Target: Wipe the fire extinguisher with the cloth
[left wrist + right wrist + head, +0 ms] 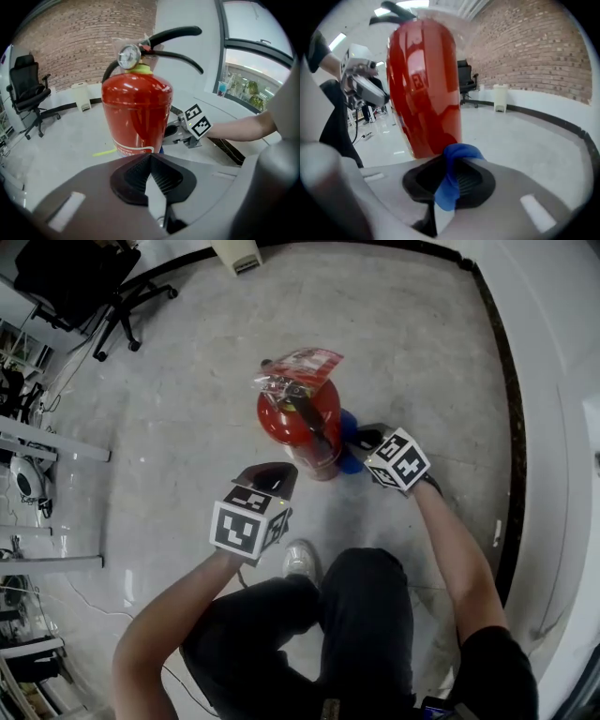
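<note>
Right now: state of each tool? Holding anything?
Left tool: closed, nothing in it.
Right tool: closed on the blue cloth.

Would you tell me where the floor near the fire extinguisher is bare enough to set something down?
Bare floor lies beyond the fire extinguisher, up to the office chair and white bin, and on its left. The near side is crowded: left gripper, right gripper holding the blue cloth, and a shoe.
</note>
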A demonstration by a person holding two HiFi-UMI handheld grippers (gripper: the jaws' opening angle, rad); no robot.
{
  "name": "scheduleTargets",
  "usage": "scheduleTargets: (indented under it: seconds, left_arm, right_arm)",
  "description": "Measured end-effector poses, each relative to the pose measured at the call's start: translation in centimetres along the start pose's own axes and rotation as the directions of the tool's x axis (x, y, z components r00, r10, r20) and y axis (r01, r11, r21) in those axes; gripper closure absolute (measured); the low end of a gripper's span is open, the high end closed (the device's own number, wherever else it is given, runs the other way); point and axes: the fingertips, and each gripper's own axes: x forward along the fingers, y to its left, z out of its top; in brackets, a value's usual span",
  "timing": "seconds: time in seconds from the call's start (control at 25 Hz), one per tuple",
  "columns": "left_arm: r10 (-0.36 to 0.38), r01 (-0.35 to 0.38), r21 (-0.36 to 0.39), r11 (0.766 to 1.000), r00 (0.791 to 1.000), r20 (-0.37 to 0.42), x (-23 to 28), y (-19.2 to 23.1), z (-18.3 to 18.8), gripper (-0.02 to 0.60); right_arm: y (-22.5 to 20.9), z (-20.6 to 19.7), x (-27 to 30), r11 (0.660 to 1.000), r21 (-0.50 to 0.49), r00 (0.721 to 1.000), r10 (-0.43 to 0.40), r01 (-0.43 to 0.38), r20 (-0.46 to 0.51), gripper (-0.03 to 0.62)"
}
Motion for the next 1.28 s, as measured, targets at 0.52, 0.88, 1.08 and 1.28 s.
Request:
scheduleTargets:
  seconds: [0.52,0.88,1.08,1.28]
  left_arm:
    - [0.024,-0.038,0.067,0.997,0.98,0.196,-5.8,-2.9,8.5,0.5]
    - [0.095,-0.071,-0.109,0.991,0.966,0.24,-5.2,-4.9,12.6,0.338]
    - [0.14,-0.113,-0.122,0.986,0.959,0.246,-5.0,-4.8,13.0,0.365]
    - [0.117,-0.099,-0.085,0.991,0.964,0.241,-5.5,-4.6,12.6,0.38]
  right_arm:
    - [2.3,14.9,-11.5,0.991,-0.136,0.958,0.024,0.016,0.286,0.54]
    - [2.6,15.0,-11.7,0.994,-0.084,0.954,-0.041,0.069,0.297,0.54]
    - [2.6,15.0,-11.8,0.995,-0.068,0.951,-0.055,0.079,0.304,0.54]
    - [2.6,14.9,-11.6,0.996,-0.047,0.948,-0.056,0.074,0.314,0.54]
